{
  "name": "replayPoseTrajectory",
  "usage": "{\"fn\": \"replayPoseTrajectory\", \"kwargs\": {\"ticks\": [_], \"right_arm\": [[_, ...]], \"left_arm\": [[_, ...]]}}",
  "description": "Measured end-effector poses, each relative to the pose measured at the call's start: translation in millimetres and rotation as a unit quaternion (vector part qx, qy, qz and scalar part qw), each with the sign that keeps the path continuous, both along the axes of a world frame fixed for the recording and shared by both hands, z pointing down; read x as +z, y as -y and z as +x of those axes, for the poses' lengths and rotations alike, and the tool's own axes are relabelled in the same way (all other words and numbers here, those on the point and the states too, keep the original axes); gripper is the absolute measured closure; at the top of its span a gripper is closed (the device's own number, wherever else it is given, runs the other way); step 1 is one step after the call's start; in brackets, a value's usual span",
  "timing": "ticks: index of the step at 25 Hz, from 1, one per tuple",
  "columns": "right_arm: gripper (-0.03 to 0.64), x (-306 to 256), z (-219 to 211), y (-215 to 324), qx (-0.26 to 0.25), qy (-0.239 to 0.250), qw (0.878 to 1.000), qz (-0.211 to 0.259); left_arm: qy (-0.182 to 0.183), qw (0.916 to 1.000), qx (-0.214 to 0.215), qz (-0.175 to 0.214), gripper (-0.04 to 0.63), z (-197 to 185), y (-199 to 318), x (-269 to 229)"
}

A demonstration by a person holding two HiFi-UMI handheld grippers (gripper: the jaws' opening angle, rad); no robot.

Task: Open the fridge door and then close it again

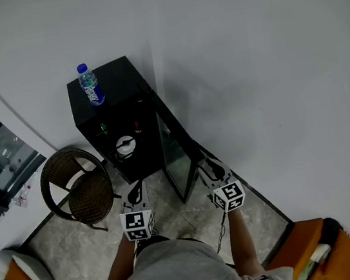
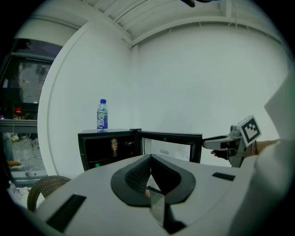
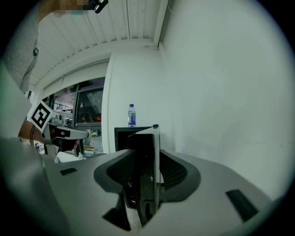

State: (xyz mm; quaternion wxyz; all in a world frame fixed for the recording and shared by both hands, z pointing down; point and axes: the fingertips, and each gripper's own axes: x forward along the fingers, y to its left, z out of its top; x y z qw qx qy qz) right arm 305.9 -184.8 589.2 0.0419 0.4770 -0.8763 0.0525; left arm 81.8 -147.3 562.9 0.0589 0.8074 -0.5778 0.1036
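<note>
white wall (image 1: 248,60) behind; fridge door (image 1: 176,155) open, upright, edge toward person (image 1: 175,273).

White walls (image 1: 248,60), marbled floor (image 1: 81,254) (wicker chair (image 1: 78,186) nearby).

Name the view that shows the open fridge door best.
The left gripper view: the fridge door stands open, showing its inner face. The head view shows it steeply from above; the right gripper view only edge-on.
</note>
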Motion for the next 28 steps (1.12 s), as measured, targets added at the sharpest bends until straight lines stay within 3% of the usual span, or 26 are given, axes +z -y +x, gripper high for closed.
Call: {"fn": "replayPoseTrajectory", "kwargs": {"ticks": [28], "right_arm": [[0.468,-3.0,-38.1,-10.1,0.012,-0.033,0.999,-0.001]], "left_arm": [[-0.012,0.9993,-0.033,-0.014,0.591,-64.1,-12.7,9.4]]}}
